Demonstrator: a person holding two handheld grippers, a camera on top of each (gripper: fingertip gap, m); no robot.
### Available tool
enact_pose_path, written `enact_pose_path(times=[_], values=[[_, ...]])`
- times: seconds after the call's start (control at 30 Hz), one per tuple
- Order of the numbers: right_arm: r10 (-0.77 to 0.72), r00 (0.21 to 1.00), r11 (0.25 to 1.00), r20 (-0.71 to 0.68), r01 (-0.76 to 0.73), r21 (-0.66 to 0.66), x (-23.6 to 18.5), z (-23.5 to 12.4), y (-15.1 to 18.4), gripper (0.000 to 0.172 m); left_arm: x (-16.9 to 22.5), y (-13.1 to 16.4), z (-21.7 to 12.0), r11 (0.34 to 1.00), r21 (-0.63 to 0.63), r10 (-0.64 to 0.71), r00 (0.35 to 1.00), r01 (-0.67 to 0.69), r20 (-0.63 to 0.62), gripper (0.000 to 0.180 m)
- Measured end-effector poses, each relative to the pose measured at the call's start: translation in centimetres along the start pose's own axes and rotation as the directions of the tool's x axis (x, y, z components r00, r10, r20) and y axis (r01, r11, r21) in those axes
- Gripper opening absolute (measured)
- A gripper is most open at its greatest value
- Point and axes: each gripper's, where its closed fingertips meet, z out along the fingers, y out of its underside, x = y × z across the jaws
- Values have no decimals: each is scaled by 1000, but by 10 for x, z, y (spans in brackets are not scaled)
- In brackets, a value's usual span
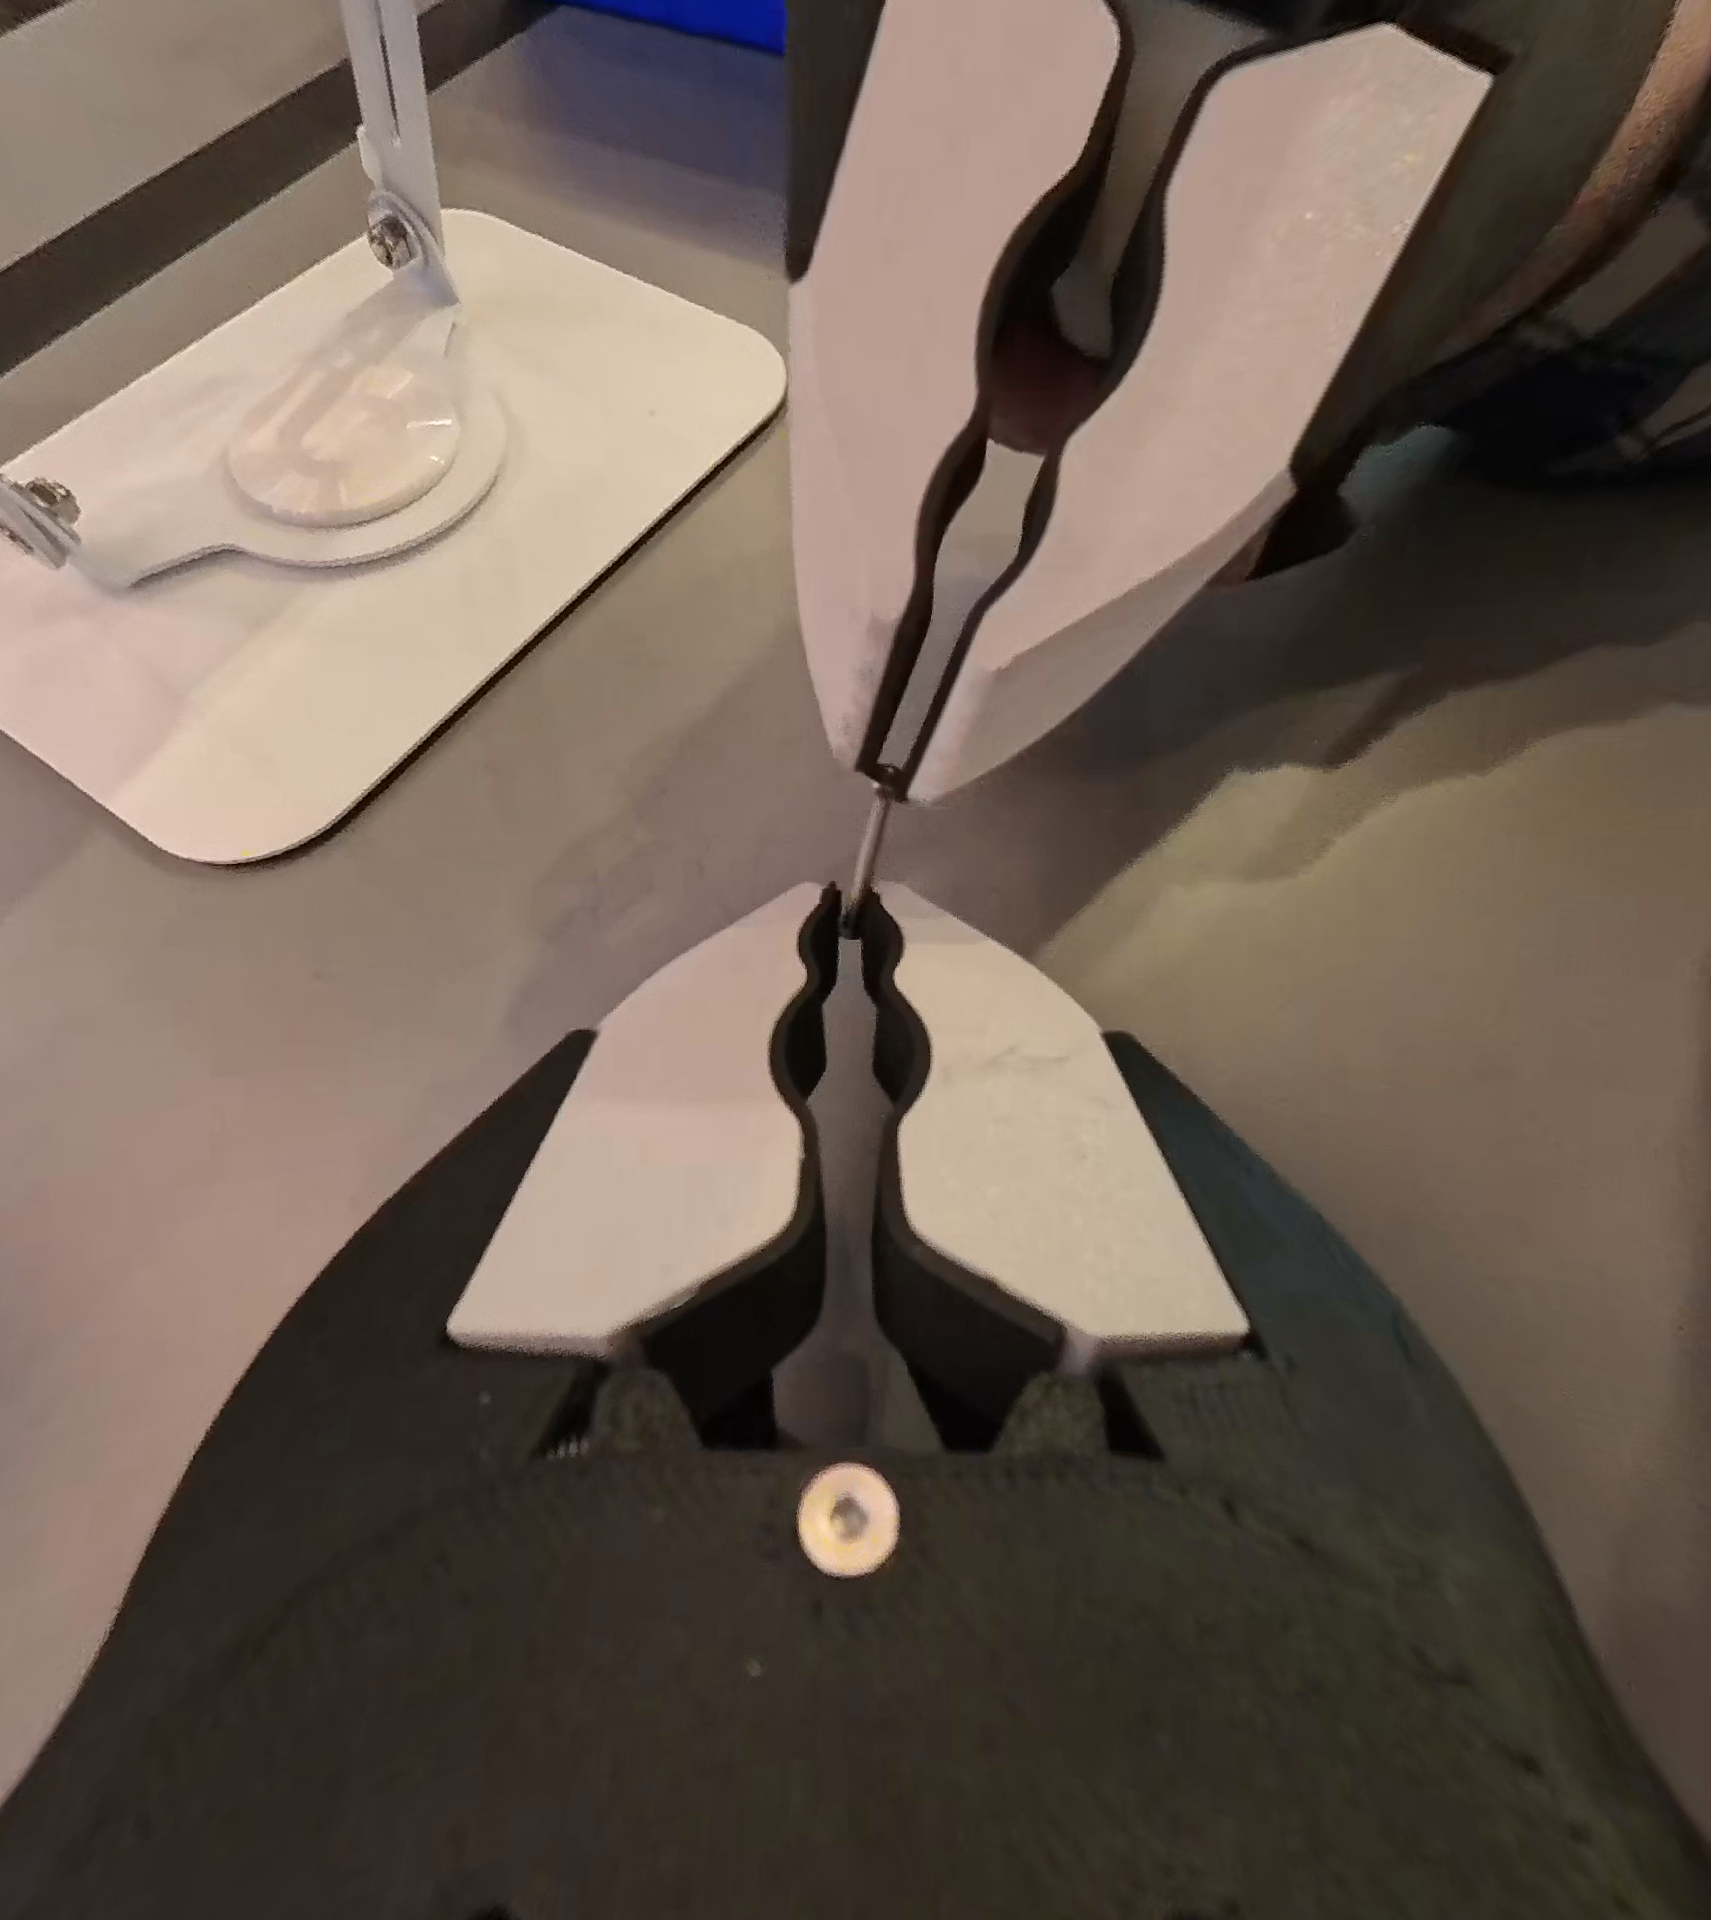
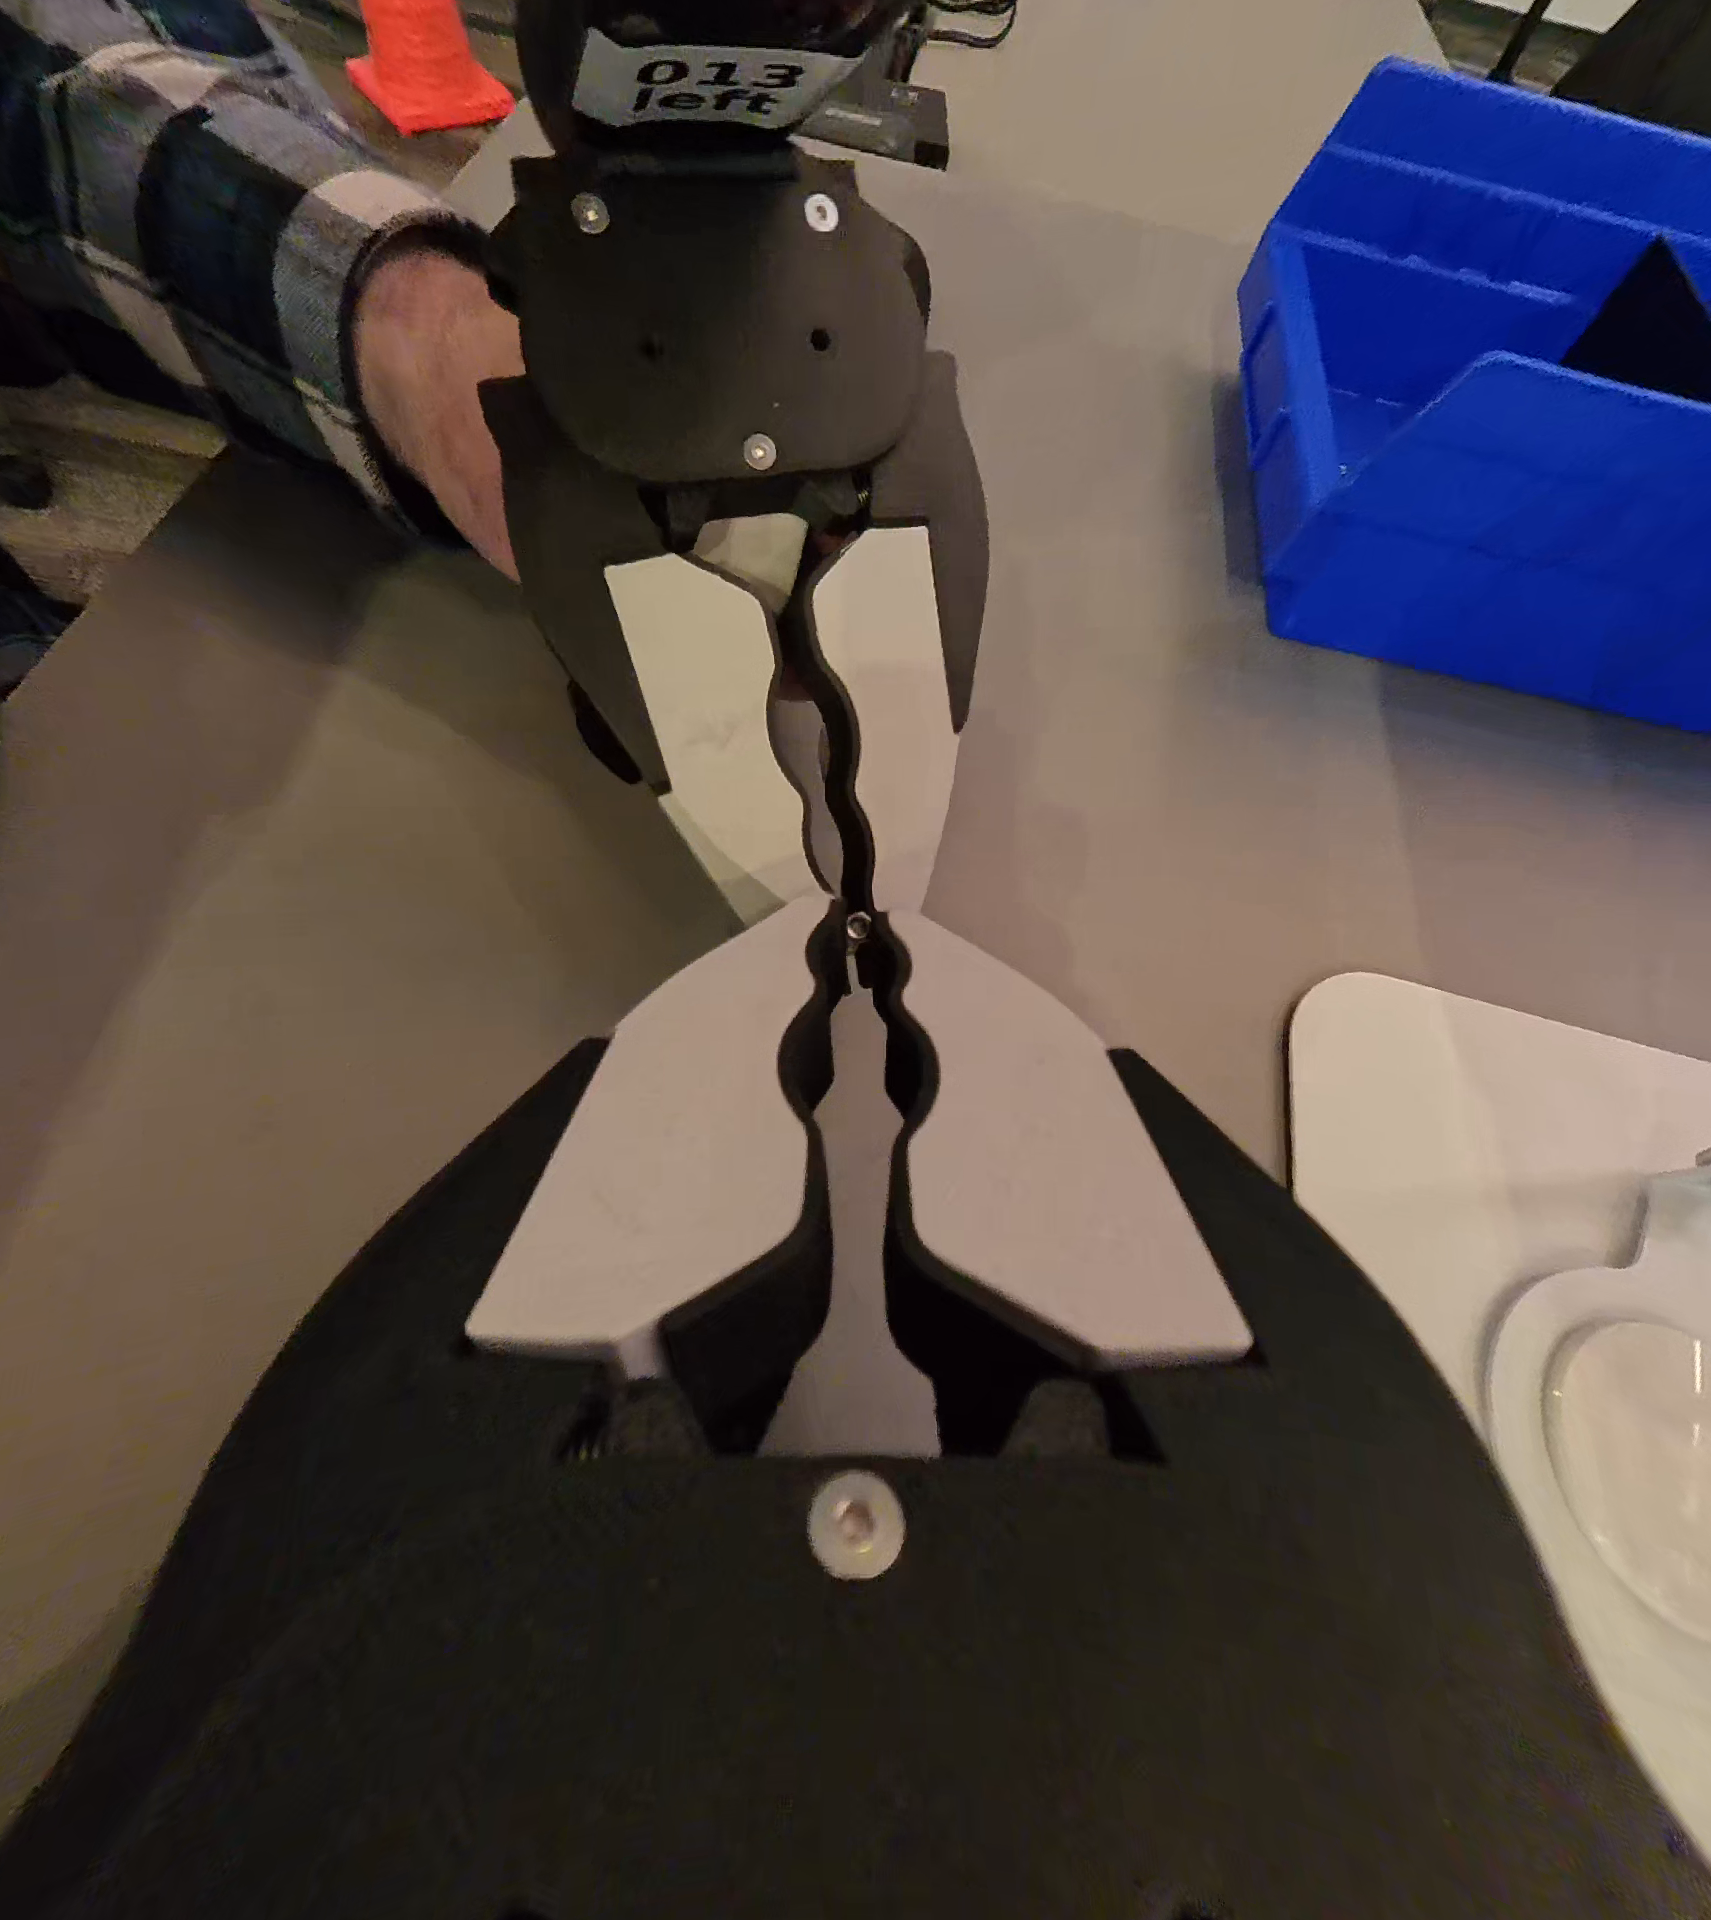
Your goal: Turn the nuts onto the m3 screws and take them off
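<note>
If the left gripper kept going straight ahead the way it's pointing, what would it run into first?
Probably the right gripper: its fingertips sit directly ahead, tip to tip with the left gripper, joined by a thin metal pin.

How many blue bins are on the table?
1. The blue bin sits on the grey table, at the upper right in the right wrist view. Others could lie outside the frames.

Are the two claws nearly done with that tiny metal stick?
Done: the thin metal pin is up off the grey table. In hand: the left gripper and right gripper each pinch one end. Left: it is not set anywhere yet; the white stand and blue bin sit apart.
</note>
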Motion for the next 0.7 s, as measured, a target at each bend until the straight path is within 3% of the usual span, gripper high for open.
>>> enact_pose_path(times=[0.13, 0.43, 0.53, 0.7], values=[[69, 995, 998, -73, -70, -6, 5, 0, 1, 5, -5, -1, 1, 1000, -8, 13, 998, -12, 62, 4], [114, 986, 994, -122, -113, 14, 5, -2, 0, 10, -1, -5, 2, 999, 22, -27, 999, 27, 22, 4], [108, 988, 994, -110, -103, 49, 6, -6, -5, 22, 0, -7, 2, 998, 34, -46, 999, 45, 5, 4], [134, 991, 966, 8, -133, 220, 1, -6, -20, 44, 7, -19, 0, 989, 87, -115, 989, 123, -90, 4]])
